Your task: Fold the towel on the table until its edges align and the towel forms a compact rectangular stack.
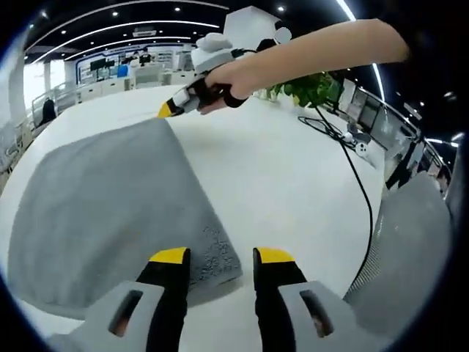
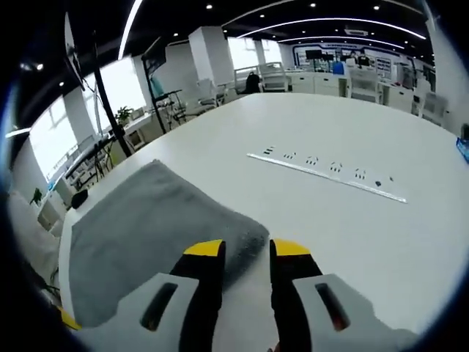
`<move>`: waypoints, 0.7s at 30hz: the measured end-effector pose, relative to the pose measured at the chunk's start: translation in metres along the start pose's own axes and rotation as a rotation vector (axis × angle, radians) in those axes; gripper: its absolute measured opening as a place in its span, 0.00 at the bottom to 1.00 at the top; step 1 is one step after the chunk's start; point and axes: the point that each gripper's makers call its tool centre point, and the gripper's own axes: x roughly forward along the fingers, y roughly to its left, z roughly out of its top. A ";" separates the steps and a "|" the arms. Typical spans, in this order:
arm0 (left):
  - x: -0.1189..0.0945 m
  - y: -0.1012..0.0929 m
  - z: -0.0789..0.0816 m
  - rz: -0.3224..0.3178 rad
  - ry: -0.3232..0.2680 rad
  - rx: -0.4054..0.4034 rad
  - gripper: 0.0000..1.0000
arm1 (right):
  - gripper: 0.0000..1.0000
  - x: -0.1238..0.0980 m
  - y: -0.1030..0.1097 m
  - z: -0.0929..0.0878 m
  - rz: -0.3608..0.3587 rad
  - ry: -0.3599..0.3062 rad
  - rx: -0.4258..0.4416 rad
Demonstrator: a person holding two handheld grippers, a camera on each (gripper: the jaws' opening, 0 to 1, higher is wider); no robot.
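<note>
Left gripper (image 1: 220,258) and right gripper (image 2: 245,253) both parted, each poised over a grey towel (image 1: 110,205) corner, ready to pinch and fold.

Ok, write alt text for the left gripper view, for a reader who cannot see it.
A grey towel lies flat on a white table, its near corner between the open yellow-tipped jaws of the left gripper. At the towel's far corner, a person's hand holds the right gripper. A black cable trails across the table on the right.
</note>
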 end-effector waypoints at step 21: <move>0.005 -0.002 -0.008 0.018 0.080 0.033 0.11 | 0.03 0.011 0.004 -0.014 0.042 0.028 0.009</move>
